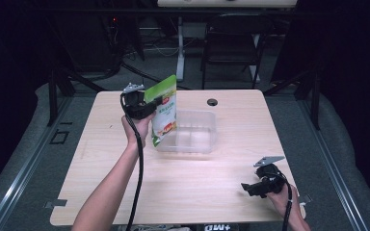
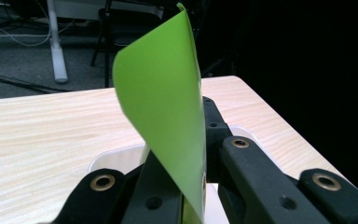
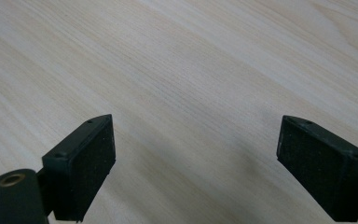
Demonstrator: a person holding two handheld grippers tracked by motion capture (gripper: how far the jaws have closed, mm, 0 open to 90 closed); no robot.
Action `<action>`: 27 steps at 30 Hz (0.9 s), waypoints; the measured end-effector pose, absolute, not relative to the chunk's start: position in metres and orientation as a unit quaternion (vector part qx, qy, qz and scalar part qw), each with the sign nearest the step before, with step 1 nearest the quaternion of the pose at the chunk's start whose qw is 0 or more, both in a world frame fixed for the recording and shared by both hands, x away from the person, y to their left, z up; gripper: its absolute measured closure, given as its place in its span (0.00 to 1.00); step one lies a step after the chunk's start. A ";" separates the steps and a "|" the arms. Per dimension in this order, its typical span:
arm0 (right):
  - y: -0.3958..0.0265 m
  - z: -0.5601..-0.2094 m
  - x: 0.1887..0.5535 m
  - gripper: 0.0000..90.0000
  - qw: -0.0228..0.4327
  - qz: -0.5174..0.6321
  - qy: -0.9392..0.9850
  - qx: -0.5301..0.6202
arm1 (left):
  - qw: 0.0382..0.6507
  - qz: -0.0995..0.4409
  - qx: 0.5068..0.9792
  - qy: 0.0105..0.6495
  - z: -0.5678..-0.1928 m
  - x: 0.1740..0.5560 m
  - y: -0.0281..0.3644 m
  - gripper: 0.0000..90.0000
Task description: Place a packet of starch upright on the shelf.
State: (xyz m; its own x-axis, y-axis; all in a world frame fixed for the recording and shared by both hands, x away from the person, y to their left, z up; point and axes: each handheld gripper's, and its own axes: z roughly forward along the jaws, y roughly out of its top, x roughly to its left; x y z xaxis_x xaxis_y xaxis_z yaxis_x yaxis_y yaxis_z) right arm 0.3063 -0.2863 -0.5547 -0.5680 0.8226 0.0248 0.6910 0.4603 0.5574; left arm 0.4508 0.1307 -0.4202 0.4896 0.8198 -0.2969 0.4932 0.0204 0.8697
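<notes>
The left gripper (image 1: 147,107) is clamped on a green plastic snack pouch (image 1: 165,109) hanging above the clear plastic tray (image 1: 207,139) on the bench (image 1: 221,187). The grip seems near the edge, so the pouch could swing and miss. The right gripper (image 1: 253,187) rests with jaws apart.

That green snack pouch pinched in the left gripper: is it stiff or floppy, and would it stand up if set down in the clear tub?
Probably floppy: the green pouch curls above the left gripper in its own view. It looks light, hanging from one pinched edge without sagging much. Set in the clear plastic tub, it would likely lean or tip.
</notes>
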 end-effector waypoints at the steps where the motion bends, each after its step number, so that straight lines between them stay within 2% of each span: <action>1: -0.286 -0.555 0.306 0.12 0.125 0.263 0.845 0.448 | 0.529 0.155 0.679 0.484 -0.423 0.452 0.130 0.99; 10: -0.285 -0.555 0.306 0.12 0.125 0.264 0.845 0.448 | 0.519 0.145 0.682 0.495 -0.438 0.461 0.126 0.98; 13: -0.286 -0.554 0.306 0.12 0.125 0.264 0.845 0.448 | 0.512 0.152 0.690 0.488 -0.436 0.461 0.124 0.95; 19: -0.285 -0.555 0.306 0.12 0.124 0.260 0.848 0.446 | 0.463 0.179 0.733 0.465 -0.427 0.462 0.121 0.80; 24: -0.285 -0.555 0.306 0.12 0.122 0.261 0.847 0.446 | 0.437 0.201 0.742 0.468 -0.424 0.469 0.118 0.55; 27: -0.285 -0.555 0.306 0.12 0.122 0.259 0.848 0.446 | 0.427 0.197 0.750 0.466 -0.423 0.476 0.116 0.53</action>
State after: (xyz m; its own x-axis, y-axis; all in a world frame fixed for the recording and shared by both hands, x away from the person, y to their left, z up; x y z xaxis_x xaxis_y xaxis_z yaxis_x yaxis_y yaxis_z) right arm 0.3064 -0.2852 -0.5551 -0.5731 0.8191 0.0243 0.6931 0.4687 0.5478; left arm 0.4755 0.1164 -0.4226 0.4877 0.8670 -0.1025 0.5310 -0.2014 0.8231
